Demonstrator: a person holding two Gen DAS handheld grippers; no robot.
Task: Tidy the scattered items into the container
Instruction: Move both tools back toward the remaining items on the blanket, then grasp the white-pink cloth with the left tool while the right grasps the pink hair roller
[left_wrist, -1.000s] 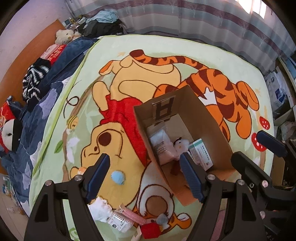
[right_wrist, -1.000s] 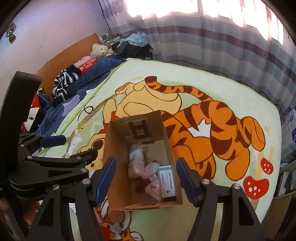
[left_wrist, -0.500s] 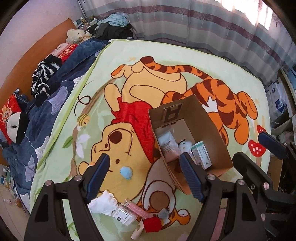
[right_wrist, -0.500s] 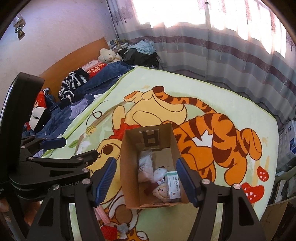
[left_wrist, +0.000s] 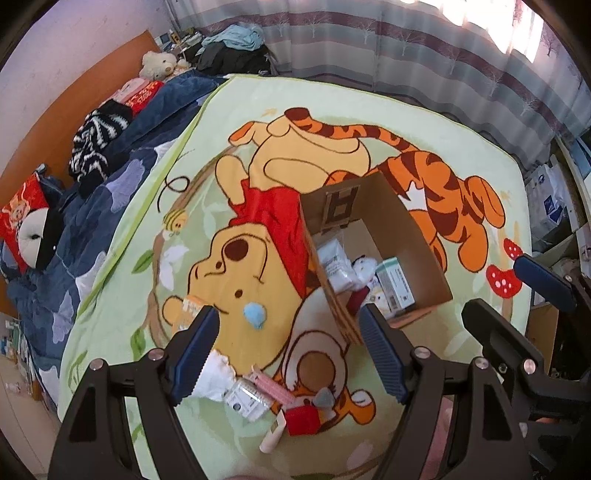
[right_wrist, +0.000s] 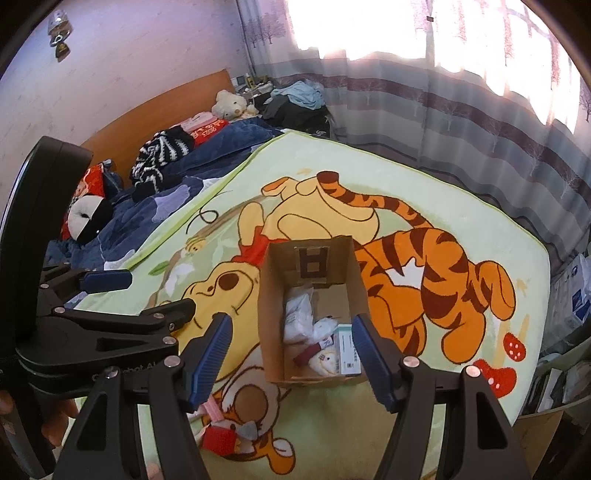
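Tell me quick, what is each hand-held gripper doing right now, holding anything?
Left hand-held gripper: open, holding nothing, above the blanket.
Right hand-held gripper: open, holding nothing, above the cardboard box.

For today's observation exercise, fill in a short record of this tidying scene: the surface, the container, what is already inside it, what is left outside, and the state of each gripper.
Surface: cartoon blanket spread on a bed
Container: open cardboard box, upright on the blanket
Inside: white packet, green-and-white carton, small plush toy
Outside: blue pompom, white cloth, pink strip, red block
Left gripper: open, holding nothing
Right gripper: open, holding nothing
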